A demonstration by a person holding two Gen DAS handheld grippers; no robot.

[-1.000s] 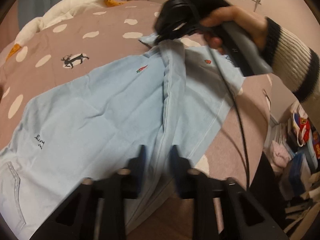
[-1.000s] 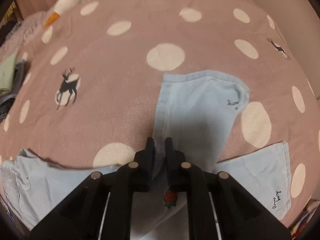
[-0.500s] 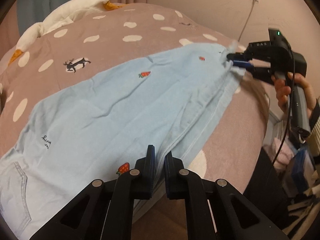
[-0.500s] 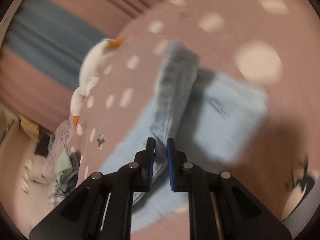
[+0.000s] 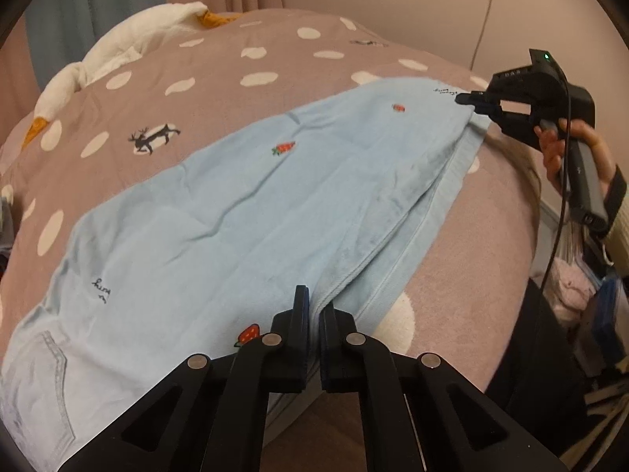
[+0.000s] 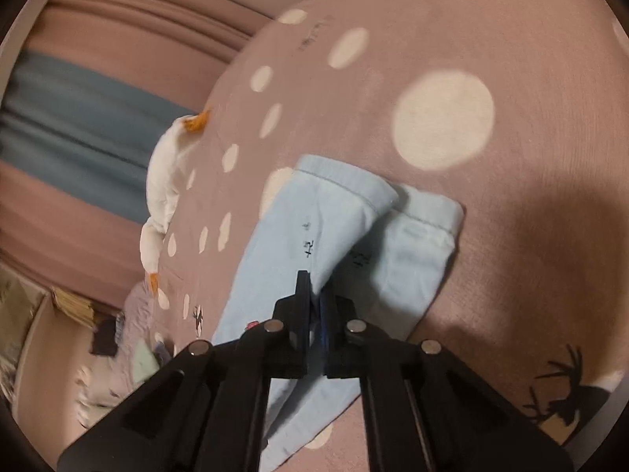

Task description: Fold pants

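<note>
Light blue pants (image 5: pixel 243 212) with small strawberry prints lie lengthwise on the bed, one leg laid over the other. My left gripper (image 5: pixel 314 306) is shut on the near edge of the pants at the crotch seam. My right gripper (image 5: pixel 477 104) is shut on the upper leg near its cuff at the far right. In the right wrist view the right gripper (image 6: pixel 314 295) pinches the upper leg of the pants (image 6: pixel 314 228); both cuffs lie just beyond it, slightly offset.
The bed has a mauve cover (image 5: pixel 236 63) with white dots and deer prints. A white goose plush (image 5: pixel 118 47) lies at the far left. The bed edge drops off at the right, with clutter (image 5: pixel 597 314) on the floor beside it. A cable hangs on the wall.
My right gripper has carried the upper leg across to the right and laid it over the other leg. My left gripper has closed on the near edge and stayed there.
</note>
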